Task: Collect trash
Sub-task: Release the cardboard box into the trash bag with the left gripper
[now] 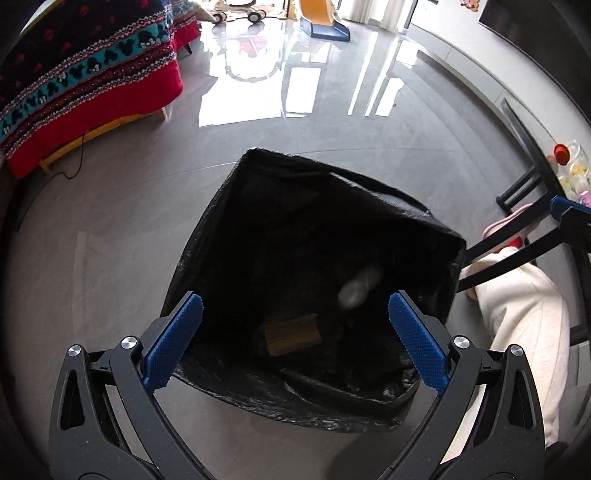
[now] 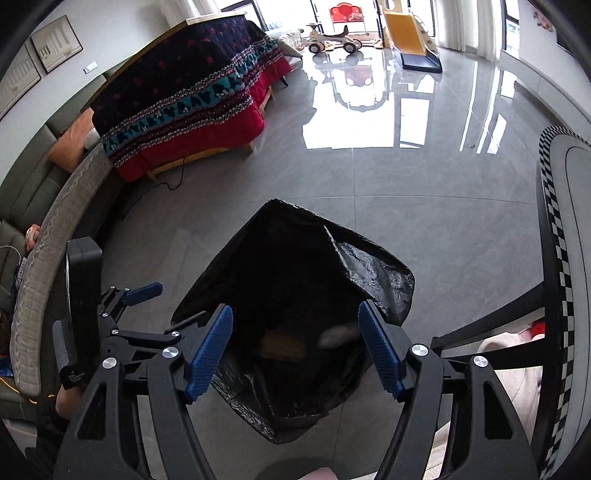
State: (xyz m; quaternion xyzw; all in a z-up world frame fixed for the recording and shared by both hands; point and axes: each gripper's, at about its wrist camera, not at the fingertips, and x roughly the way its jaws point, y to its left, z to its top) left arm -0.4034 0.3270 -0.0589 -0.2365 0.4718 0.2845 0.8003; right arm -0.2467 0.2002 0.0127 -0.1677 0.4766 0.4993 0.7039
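I hold the left gripper (image 1: 295,325) and right gripper (image 2: 295,343) wide open and empty above the black trash bag (image 1: 280,236), where a cardboard piece (image 1: 291,334) lies inside.

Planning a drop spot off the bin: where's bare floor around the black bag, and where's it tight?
Free: grey floor beyond the trash bag, toward the slide, and the patch between bag and blanket-covered table. Crowded: the bag's right side, with chair legs and the person's leg. Both grippers, left and right, are open.
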